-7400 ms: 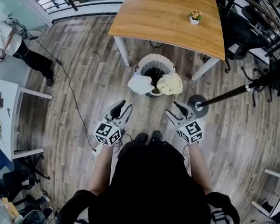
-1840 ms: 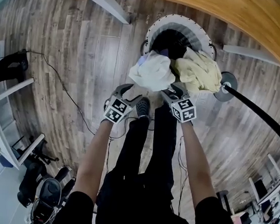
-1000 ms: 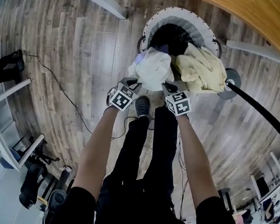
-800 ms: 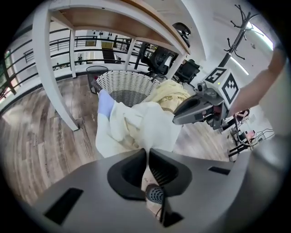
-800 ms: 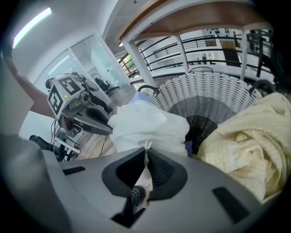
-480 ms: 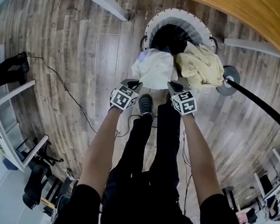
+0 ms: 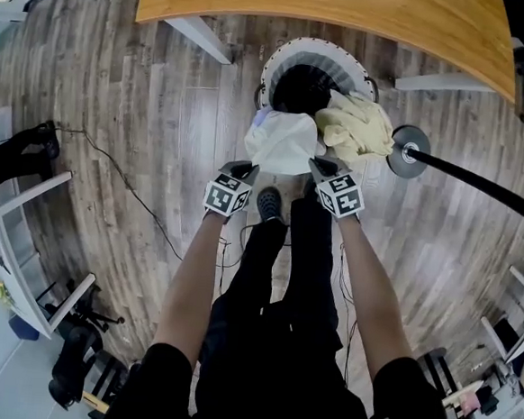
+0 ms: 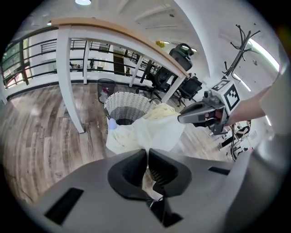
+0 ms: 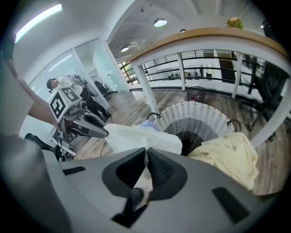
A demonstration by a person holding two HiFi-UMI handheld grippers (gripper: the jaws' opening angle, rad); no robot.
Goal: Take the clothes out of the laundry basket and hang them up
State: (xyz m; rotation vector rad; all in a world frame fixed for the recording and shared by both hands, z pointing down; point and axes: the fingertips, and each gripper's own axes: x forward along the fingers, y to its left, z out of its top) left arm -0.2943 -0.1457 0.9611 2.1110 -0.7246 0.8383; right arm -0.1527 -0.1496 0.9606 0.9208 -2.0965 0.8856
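Note:
A white garment (image 7: pixel 283 142) hangs over the near rim of the white wicker laundry basket (image 7: pixel 283 59) and stretches between my two grippers. My left gripper (image 7: pixel 244 169) is shut on its left edge, and the cloth (image 8: pixel 145 134) is pinched between the jaws (image 8: pixel 148 157). My right gripper (image 7: pixel 318 168) is shut on the right edge, the fabric (image 9: pixel 141 139) running into its jaws (image 9: pixel 146 159). A pale yellow garment (image 7: pixel 354 130) is draped over the basket's right rim. A bluish item (image 7: pixel 262 115) peeks out behind the white one.
A wooden table (image 7: pixel 323 10) on white legs stands just beyond the basket. A black coat stand's round base (image 7: pixel 409 152) and pole lie to the right; its hooks (image 8: pixel 236 41) show in the left gripper view. A cable (image 7: pixel 128 189) runs over the plank floor at left.
Both grippers reached the white garment's near edge and took hold of it. It is now pulled slightly off the basket toward the person's feet.

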